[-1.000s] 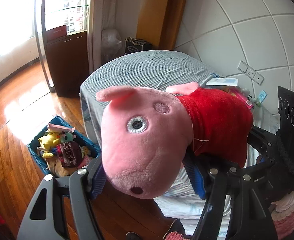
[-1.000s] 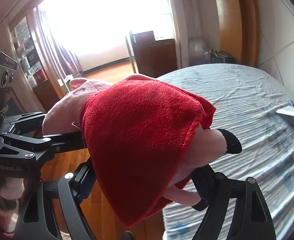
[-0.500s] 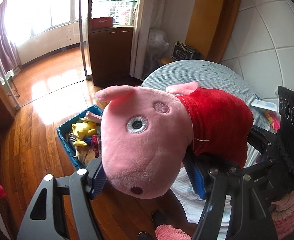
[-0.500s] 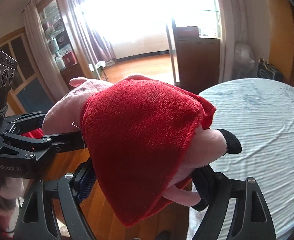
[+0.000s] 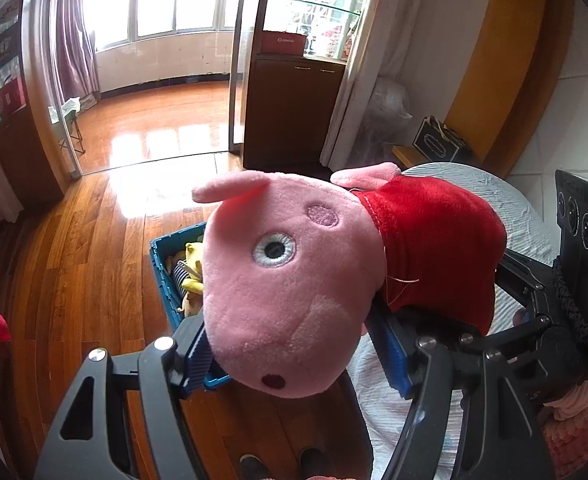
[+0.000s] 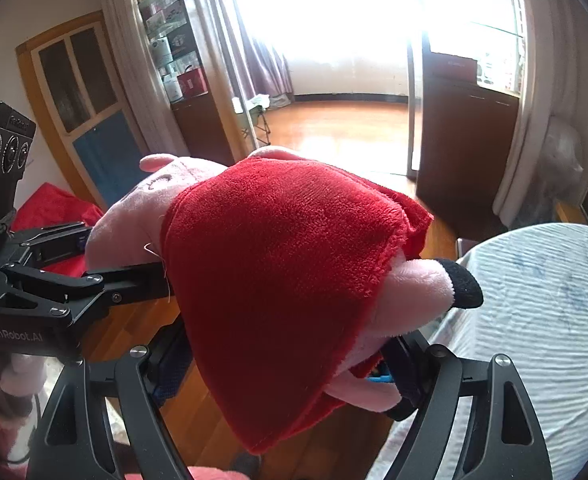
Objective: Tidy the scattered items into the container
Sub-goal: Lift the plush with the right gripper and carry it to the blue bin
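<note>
A pink pig plush toy [image 5: 289, 280] in a red dress [image 6: 277, 280] is held in the air by both grippers. My left gripper [image 5: 294, 356] is shut on its head. My right gripper [image 6: 285, 364] is shut on its dress and legs. The blue container [image 5: 167, 276] stands on the wooden floor below and beyond the pig's head, partly hidden by it, with yellow and striped soft toys inside. The right gripper also shows in the left wrist view [image 5: 542, 320], and the left gripper shows in the right wrist view [image 6: 73, 284].
A bed with a pale striped sheet [image 6: 534, 320] lies to the right. A dark wooden cabinet [image 5: 289, 112] and a white curtain [image 5: 374, 60] stand behind. A red cushion [image 6: 53, 208] lies at the left. Shoes [image 5: 277, 460] show on the floor below.
Both grippers have swung the pig away from the bed toward the open floor. The blue container now sits closer, directly behind the pig's head.
</note>
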`<control>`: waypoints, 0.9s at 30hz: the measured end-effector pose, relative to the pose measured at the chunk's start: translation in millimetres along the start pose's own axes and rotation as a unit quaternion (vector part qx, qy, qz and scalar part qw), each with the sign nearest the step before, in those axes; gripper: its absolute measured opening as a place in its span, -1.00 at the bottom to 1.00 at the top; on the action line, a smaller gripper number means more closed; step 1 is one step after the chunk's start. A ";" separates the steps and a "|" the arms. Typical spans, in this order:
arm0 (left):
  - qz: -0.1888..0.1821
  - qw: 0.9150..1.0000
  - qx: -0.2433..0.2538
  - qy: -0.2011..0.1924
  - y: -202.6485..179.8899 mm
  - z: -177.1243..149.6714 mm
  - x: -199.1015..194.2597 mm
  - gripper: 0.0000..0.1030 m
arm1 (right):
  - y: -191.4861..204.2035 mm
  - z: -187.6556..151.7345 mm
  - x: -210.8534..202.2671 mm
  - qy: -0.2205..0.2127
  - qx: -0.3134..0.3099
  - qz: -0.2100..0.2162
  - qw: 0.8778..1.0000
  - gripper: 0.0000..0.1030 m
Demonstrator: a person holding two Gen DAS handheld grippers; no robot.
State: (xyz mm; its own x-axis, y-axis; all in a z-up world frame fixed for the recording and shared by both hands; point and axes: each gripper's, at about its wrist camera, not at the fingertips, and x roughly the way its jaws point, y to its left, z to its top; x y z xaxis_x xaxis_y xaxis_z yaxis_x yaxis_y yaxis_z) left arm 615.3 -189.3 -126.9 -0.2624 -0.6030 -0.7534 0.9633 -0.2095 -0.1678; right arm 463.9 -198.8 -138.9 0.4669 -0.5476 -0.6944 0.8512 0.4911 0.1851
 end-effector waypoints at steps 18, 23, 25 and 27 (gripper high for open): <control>-0.035 0.998 0.012 0.045 125.9 48.7 122.5 0.34 | -7.2 54.1 153.1 0.036 0.036 -0.017 0.999 0.61; -0.036 0.997 0.008 0.066 148.5 38.7 186.1 0.34 | -30.8 39.6 214.6 0.051 0.042 -0.008 0.998 0.61; -0.033 0.997 0.001 0.076 156.7 25.8 214.2 0.34 | -40.1 26.3 239.5 0.059 0.037 -0.003 0.998 0.61; -0.028 0.995 -0.013 0.096 162.9 9.0 242.3 0.34 | -48.4 9.2 266.7 0.073 0.031 0.007 0.997 0.61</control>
State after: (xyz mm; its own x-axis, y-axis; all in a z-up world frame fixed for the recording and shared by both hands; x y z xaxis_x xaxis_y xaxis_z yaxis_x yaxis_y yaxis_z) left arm 708.2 -376.5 -331.0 -0.3025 -0.4325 -0.8494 0.9493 -0.2171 -0.2275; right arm 549.4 -374.8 -326.7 0.4433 -0.4347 -0.7839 0.8601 0.4526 0.2354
